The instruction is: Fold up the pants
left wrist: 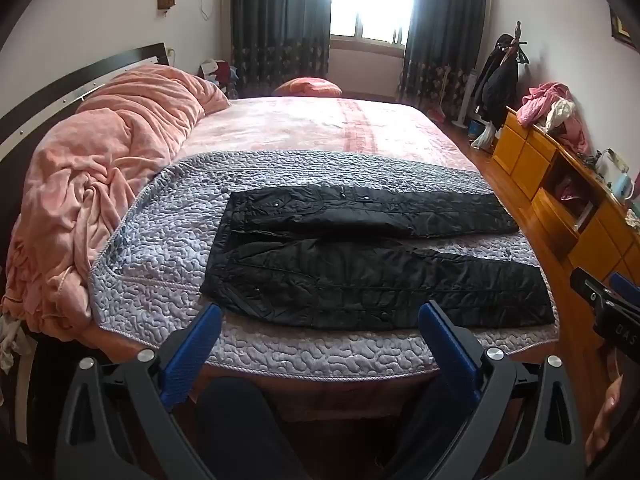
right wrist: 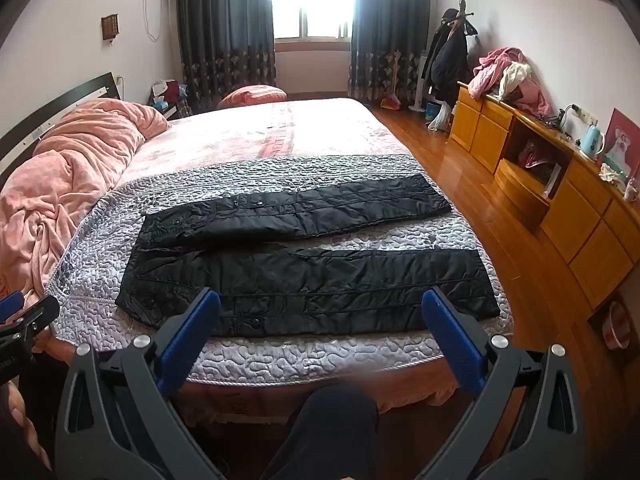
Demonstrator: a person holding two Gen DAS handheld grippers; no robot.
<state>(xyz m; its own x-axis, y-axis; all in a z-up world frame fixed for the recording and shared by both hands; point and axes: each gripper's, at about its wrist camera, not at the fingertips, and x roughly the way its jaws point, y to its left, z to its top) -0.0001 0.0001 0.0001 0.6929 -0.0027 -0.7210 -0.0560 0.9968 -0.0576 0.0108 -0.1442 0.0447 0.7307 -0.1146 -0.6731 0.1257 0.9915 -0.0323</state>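
Observation:
Black quilted pants (left wrist: 376,256) lie flat and spread on a grey quilted cover (left wrist: 168,240) at the near end of the bed, waist to the left, both legs running right with a gap between them. They also show in the right wrist view (right wrist: 312,256). My left gripper (left wrist: 320,312) is open and empty, held back from the bed's near edge, in front of the near leg. My right gripper (right wrist: 320,300) is open and empty, also short of the near edge. The right gripper shows at the right edge of the left wrist view (left wrist: 608,300).
A crumpled pink blanket (left wrist: 100,168) lies along the bed's left side by the dark headboard. A yellow wooden cabinet (right wrist: 560,208) with clothes on top lines the right wall across a wooden floor (right wrist: 448,168). A coat rack (right wrist: 448,52) stands by the curtains. My knee (right wrist: 336,420) is below.

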